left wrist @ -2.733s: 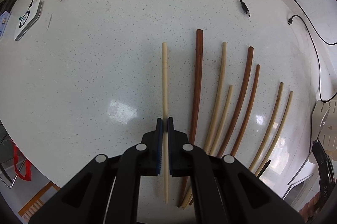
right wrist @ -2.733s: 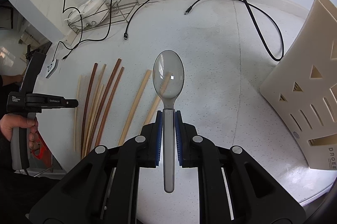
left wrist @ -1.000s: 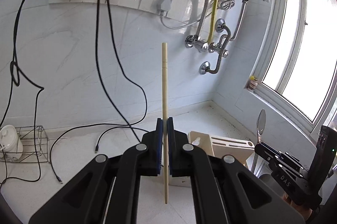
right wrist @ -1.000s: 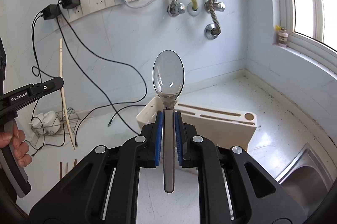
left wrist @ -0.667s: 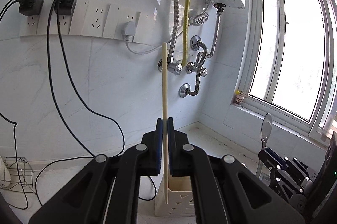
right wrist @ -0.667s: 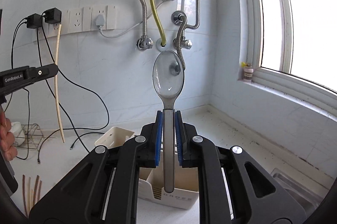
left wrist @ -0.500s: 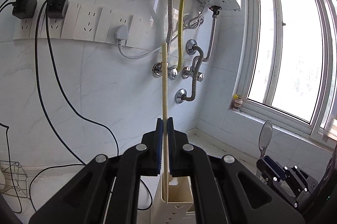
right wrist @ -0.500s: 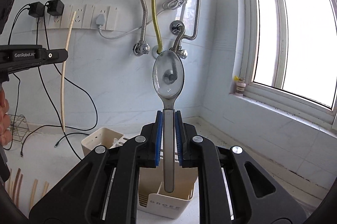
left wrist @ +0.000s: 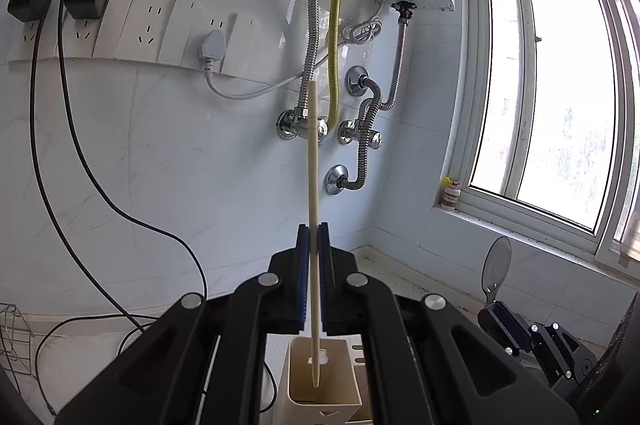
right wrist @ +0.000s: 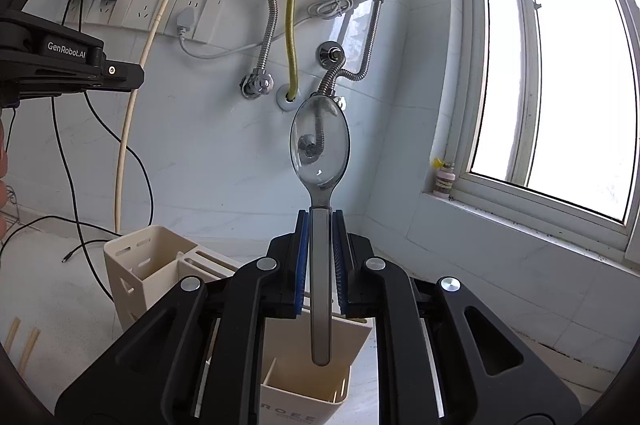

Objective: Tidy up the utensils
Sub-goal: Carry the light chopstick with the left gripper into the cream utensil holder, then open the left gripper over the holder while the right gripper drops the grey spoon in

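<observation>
My left gripper (left wrist: 314, 249) is shut on a pale chopstick (left wrist: 313, 161) held upright, its lower tip hanging inside the open top of a cream utensil holder (left wrist: 344, 401). My right gripper (right wrist: 320, 241) is shut on the handle of a clear plastic spoon (right wrist: 320, 141), bowl up, its handle end over a compartment of the same cream holder (right wrist: 304, 405). In the right wrist view the left gripper (right wrist: 120, 71) shows at the upper left with the chopstick (right wrist: 128, 129) over the holder's far end. The spoon (left wrist: 496, 265) and right gripper (left wrist: 504, 321) appear at the lower right of the left wrist view.
A tiled wall with sockets (left wrist: 148, 29), black cables (left wrist: 80, 161) and water-heater hoses (right wrist: 294, 25) stands behind. A window (right wrist: 560, 65) is at the right. Two loose chopsticks (right wrist: 24, 341) lie on the white counter at the left. A wire rack (left wrist: 12, 341) sits at the far left.
Both grippers swung from the counter up to the holder by the wall. In the last half second the chopstick tip and the spoon handle came down toward the holder's openings.
</observation>
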The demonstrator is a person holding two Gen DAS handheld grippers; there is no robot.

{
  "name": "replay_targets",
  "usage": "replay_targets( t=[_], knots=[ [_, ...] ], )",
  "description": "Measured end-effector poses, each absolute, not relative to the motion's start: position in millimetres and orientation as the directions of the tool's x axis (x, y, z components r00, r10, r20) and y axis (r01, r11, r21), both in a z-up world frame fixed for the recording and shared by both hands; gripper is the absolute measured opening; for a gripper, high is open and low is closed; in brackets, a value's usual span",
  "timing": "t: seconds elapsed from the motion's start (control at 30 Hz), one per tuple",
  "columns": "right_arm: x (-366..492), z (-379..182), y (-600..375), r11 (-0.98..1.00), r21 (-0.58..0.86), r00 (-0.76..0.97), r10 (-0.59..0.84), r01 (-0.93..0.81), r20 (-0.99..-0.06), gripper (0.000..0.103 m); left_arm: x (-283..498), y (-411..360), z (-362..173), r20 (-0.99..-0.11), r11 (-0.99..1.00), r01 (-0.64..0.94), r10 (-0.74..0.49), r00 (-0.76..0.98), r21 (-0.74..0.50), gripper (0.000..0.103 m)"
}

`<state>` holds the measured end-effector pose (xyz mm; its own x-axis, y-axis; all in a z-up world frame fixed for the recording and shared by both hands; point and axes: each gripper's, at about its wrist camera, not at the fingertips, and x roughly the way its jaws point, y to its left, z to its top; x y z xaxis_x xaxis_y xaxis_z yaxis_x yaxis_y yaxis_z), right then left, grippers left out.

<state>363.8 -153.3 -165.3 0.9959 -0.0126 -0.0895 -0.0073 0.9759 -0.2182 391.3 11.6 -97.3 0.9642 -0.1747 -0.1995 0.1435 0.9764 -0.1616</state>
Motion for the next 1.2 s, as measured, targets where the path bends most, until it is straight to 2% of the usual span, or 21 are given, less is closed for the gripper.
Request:
replay_targets(
  t=[0.7,0.73,0.77,0.8,0.83,1.2],
  knots=[
    [370,-197,-163,0.985,-0.167,0.993,0.021,-0.041,-0.120,0.011,398,-3,-135,-0.219,0.986,0.089,-0.119,0.968,-0.142,0.004],
    [370,-199,-163,0.986,-0.160,0.992,0.025,-0.045,-0.122,0.013,399,-4,-139,-0.227,0.988,0.085,-0.113,0.967,-0.128,0.011],
    [369,-201,-164,0.987,-0.153,0.992,0.029,-0.049,-0.126,0.030,399,-5,-143,-0.244,0.991,0.074,-0.099,0.965,-0.110,0.020],
    [368,-202,-167,0.990,-0.136,0.992,0.030,-0.046,-0.120,0.045,399,-4,-145,-0.251,0.992,0.069,-0.094,0.963,-0.107,0.041],
    [365,-201,-170,0.992,-0.117,0.994,0.030,-0.043,-0.110,0.059,397,-2,-147,-0.247,0.991,0.068,-0.095,0.964,-0.117,0.050],
    [349,-184,-191,0.996,-0.091,0.995,-0.034,0.026,-0.089,0.059,377,18,-134,-0.237,0.991,0.048,-0.076,0.969,-0.124,0.050]
  ],
)
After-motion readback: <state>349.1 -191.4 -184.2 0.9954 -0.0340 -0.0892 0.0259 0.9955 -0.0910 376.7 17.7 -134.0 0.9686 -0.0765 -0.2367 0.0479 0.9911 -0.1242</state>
